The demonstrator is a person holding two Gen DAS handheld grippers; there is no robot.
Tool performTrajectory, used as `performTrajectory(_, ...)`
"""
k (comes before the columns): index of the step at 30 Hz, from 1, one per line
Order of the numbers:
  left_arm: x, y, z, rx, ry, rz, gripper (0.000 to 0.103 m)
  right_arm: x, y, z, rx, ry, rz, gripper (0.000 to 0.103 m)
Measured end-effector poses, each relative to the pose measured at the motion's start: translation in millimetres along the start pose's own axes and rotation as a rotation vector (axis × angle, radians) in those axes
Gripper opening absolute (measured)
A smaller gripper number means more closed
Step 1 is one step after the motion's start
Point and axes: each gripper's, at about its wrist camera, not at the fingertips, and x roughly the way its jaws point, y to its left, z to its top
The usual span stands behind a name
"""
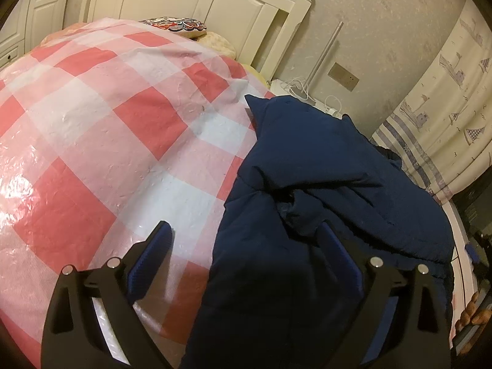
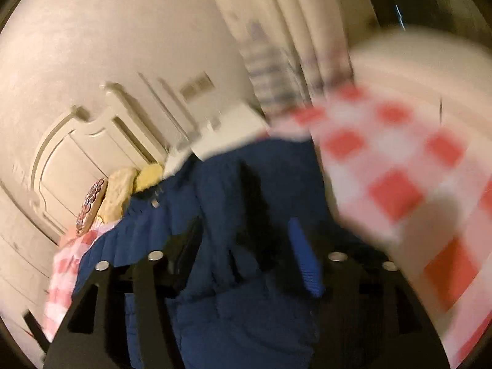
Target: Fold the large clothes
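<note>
A large navy padded jacket [image 1: 323,215] lies crumpled on the right side of a bed covered with a pink and white checked sheet [image 1: 107,138]. My left gripper [image 1: 246,240] is open just above it; its left finger [image 1: 153,255] is over the sheet and its right finger [image 1: 341,255] over the jacket. In the blurred right wrist view the jacket [image 2: 221,246] fills the middle, and my right gripper [image 2: 246,236] is open with jacket cloth lying between its fingers. Its blue right pad [image 2: 304,261] shows clearly.
A cream headboard [image 1: 190,3] and pillows [image 1: 184,27] stand at the bed's far end. A white bedside table with cables [image 1: 307,92] and a curtain with boat prints [image 1: 446,107] are to the right. A hand [image 1: 473,310] shows at the right edge.
</note>
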Motion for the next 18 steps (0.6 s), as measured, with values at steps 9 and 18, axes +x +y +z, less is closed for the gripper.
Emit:
performTrajectory(9,-1.3,3.2,0.4,-0.014,-0.007,0.016,0.096,89.1,54.3,-25.7,-0.388,0.222,-0.125,0.068)
performTrajectory(18,-35.1,-42.1,25.5,0.049,-0.078,0.022,0.099,93.9,58.8,-41.0,-0.448,0.185,-0.144,0.071)
